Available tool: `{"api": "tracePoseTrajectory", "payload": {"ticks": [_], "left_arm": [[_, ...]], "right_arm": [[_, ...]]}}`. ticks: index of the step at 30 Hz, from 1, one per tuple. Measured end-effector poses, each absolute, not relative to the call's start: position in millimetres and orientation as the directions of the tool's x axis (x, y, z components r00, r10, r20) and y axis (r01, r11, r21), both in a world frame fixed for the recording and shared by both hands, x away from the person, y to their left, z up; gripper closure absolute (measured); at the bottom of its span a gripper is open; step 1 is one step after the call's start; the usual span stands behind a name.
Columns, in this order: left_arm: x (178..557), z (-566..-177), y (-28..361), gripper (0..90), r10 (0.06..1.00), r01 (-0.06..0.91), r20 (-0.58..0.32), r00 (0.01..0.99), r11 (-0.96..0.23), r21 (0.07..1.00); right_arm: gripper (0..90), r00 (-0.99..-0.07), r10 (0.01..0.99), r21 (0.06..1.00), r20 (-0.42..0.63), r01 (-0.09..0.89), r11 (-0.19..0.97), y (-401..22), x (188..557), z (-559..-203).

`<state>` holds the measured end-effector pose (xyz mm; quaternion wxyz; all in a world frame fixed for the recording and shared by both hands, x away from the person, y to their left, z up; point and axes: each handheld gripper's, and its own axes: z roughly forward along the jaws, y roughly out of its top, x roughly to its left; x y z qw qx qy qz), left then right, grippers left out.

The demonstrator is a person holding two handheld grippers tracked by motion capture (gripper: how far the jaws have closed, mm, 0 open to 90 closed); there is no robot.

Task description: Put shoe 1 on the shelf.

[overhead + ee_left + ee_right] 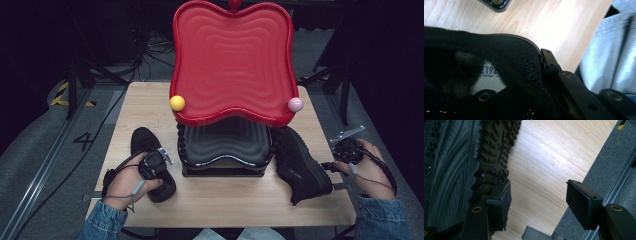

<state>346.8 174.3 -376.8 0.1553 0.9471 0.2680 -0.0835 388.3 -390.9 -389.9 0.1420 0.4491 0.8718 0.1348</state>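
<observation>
Two black shoes lie on the wooden table (225, 202), one on each side of a two-tier rack. My left gripper (156, 162) is shut on the left shoe (142, 140) at its heel collar. In the left gripper view one jaw sits inside the shoe (506, 57) and the other presses the collar from outside, with the left gripper (524, 75) clamped across the padded rim. The right shoe (300, 167) lies angled by the rack's right corner. My right gripper (345, 148) hovers at the table's right edge, open. The right gripper (539, 202) has one pad beside the shoe's treaded sole (496, 150), and nothing sits between the jaws.
The rack has a wavy red top tray (232, 60) and a black lower tray (225, 142) in the table's middle. A yellow ball (177, 103) and a pink ball (295, 104) cap its front corners. Grey floor with a metal rail (616, 187) lies beyond the right edge.
</observation>
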Motion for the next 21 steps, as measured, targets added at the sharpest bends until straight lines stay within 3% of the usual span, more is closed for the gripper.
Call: {"api": "tracePoseTrajectory", "payload": {"ticks": [21], "left_arm": [[328.9, -280.8, 158.3, 84.3, 0.36, 0.391, -0.16, 0.919, -0.882, 0.262]], "right_arm": [[36.3, -0.547, 0.828, 0.37, -0.123, 0.749, 0.55, -396.5, 380.7, -390.8]]}}
